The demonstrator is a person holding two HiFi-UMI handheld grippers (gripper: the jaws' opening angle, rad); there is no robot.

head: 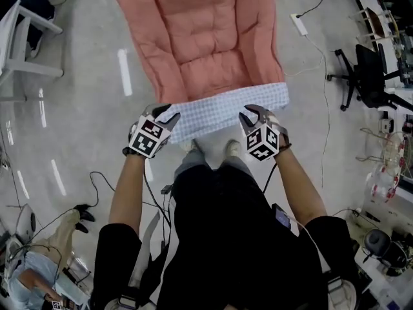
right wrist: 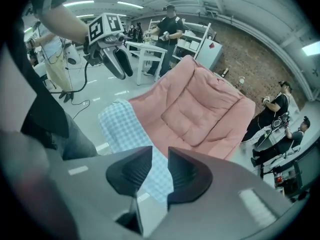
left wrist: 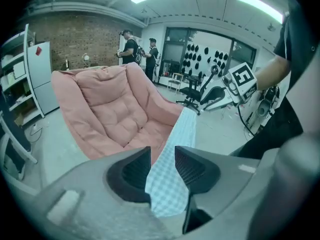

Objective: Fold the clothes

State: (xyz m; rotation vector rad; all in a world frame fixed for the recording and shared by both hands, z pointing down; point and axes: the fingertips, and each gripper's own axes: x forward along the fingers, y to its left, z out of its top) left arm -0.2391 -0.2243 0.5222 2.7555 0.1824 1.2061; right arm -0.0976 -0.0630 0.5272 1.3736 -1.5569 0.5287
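We hold the blue-checked cloth [head: 226,112] up, stretched between both grippers, just at the near edge of the pink padded chair [head: 200,37]. The left gripper [head: 162,115] is clamped on one end of its top edge and the right gripper [head: 253,115] on the other, with fabric pinched between each pair of jaws. We judge this to be the spreading step before a fold. Next we need to hold it taut and lay it flat on the seat without losing either corner
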